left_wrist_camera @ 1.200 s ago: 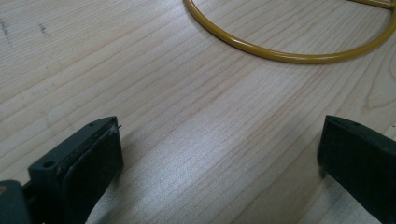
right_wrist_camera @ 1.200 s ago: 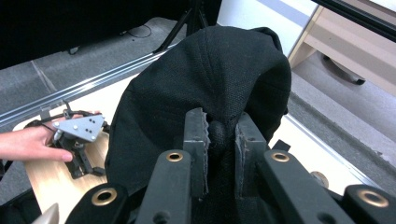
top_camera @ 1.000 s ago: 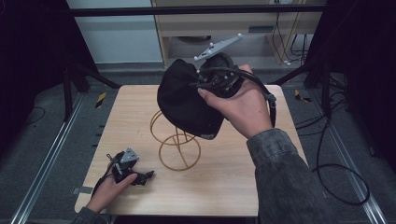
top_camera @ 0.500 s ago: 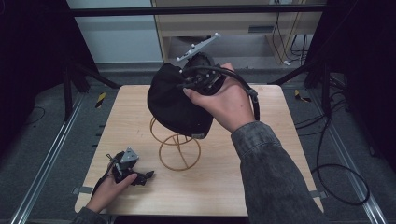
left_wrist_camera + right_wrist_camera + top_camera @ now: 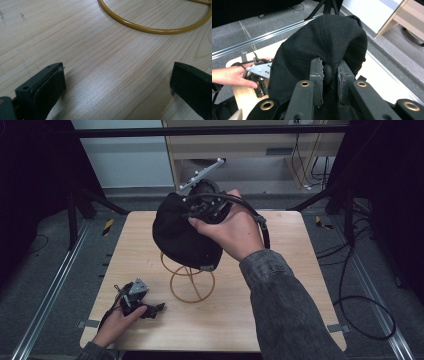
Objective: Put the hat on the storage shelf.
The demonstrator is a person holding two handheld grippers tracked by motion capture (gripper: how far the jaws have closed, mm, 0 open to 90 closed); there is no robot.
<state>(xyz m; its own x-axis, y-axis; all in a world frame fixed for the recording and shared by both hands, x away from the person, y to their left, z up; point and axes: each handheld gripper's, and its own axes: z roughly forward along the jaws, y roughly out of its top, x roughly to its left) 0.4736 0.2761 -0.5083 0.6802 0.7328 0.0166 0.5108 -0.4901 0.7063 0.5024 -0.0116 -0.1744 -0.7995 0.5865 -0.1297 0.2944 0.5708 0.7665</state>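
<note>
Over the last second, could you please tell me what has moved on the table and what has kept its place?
The right gripper, shut on the black cap, carried it leftward in the high view, over the yellow wire stand. The grip is unchanged. The left gripper rests open on the wooden table as before, and the stand has not shifted.

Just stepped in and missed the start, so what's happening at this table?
A person is working with a handheld two-jaw gripper in each hand. The right gripper has its jaws clamped on a fold of a black fabric cap, holding it in the air just above a yellow wire hat stand on the light wooden table. The cap is not yet seated on the stand. The left gripper rests on the table near the front left corner, jaws open and empty.
</note>
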